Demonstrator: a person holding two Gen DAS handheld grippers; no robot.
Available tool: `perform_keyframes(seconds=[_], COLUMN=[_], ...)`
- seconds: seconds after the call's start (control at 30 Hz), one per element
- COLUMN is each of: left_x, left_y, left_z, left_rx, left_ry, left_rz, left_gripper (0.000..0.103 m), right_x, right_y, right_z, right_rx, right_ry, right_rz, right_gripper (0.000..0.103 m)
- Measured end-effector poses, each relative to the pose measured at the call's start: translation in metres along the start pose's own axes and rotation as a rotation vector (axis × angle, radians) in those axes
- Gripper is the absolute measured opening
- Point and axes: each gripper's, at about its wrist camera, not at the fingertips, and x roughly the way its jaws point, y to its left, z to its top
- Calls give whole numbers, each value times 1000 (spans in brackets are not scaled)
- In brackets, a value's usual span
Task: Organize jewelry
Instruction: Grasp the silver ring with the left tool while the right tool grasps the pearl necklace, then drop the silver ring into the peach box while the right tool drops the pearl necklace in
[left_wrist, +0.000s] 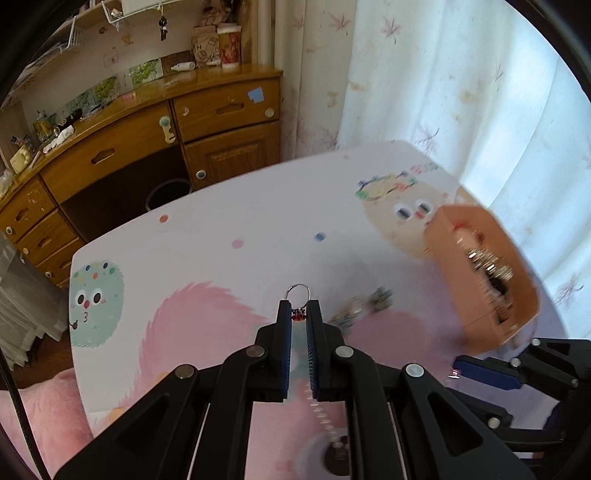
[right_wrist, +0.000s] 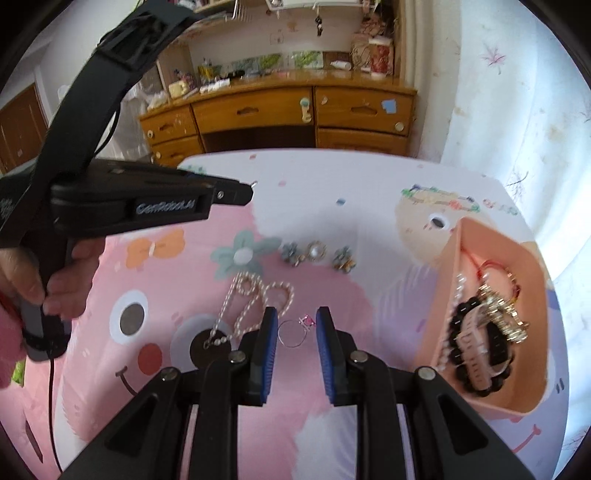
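Left wrist view: left gripper (left_wrist: 299, 308) nearly closed, jaws pinching a silver ring with a red stone (left_wrist: 297, 298); the band sticks out past the fingertips, stone sits between them. The ring is held above the table (left_wrist: 207, 240), which has a cartoon-print cover. Peach jewelry box (left_wrist: 480, 273) off to the right, blurred, with metallic pieces inside. Small earrings (left_wrist: 364, 306) on the cover between gripper and box, too blurred to detail. Pearl strand (left_wrist: 325, 417) shows through the gap under the fingers. Right gripper's blue pad visible at lower right edge.

Right wrist view: right gripper (right_wrist: 297, 325) open wide, holding nothing. A second silver ring with a pink stone (right_wrist: 295, 330) lies flat on the cover, right between the fingertips, touching neither. Pearl necklace (right_wrist: 255, 306) lies looped just left of the left finger. Three flower earrings (right_wrist: 317, 254) sit in a row farther out. Peach box (right_wrist: 491, 398) at right holds a black bead bracelet (right_wrist: 498, 347), gold pieces, a red cord. Left gripper enters from upper left, held in a hand (right_wrist: 55, 277).
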Motion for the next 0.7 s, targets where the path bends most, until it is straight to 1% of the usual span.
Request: perform_keyframes(seconds=[0.13, 0.27, 0.37, 0.47, 0.7], left_x=[-17, -25, -27, -26, -25], left_y=[-22, -48, -67, -89, -137], left_z=[7, 13, 17, 23, 34], left_rx=[-10, -12, -16, -22, 4], left_ry=[-36, -51, -59, -64, -89], left_rz=[-19, -31, -53, -92, -150], left_gripper=[6, 6, 6, 6, 6], right_x=[-18, -33, -45, -57, -81], right_y=[-16, -33, -48, -63, -105], right_z=[4, 4, 3, 3, -2], right_rx=[26, 28, 25, 24, 40], right_ry=[-35, -70, -94, -119, -180], right_rz=[20, 36, 42, 50, 62], right_gripper=[21, 21, 21, 21, 21])
